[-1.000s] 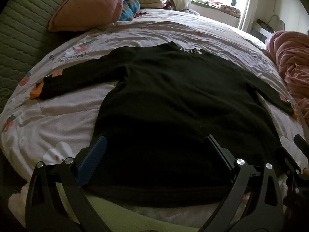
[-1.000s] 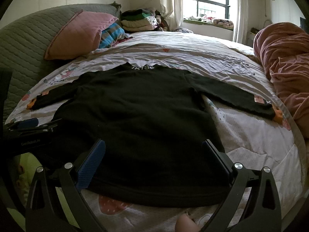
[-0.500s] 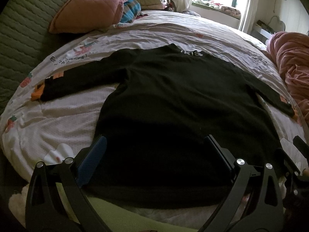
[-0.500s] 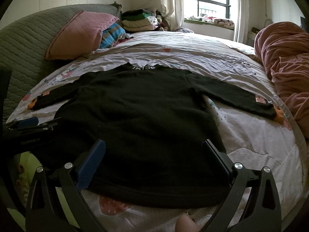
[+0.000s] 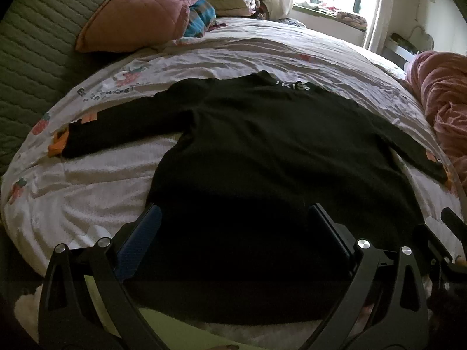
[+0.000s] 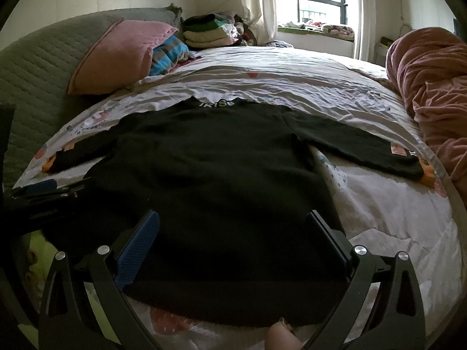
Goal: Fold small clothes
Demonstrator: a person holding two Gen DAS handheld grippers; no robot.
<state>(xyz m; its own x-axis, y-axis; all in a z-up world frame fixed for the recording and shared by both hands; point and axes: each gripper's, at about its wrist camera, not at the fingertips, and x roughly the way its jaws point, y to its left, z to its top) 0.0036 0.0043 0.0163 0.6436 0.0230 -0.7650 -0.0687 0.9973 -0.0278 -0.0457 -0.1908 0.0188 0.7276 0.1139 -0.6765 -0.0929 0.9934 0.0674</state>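
Black long-sleeved top (image 5: 262, 160) lies flat on the bed's white strawberry-print quilt (image 5: 87, 192), sleeves spread, collar away from the cameras. Over its hem hover the left gripper (image 5: 233, 233) and right gripper (image 6: 232, 232), fingers spread wide, holding nothing. Beyond the collar sits a pink pillow (image 6: 116, 55).

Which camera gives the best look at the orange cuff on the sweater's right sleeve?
The right wrist view: the cuff and the sleeve's patch show plainly. In the left wrist view that cuff is only a sliver at the edge of the sweater.
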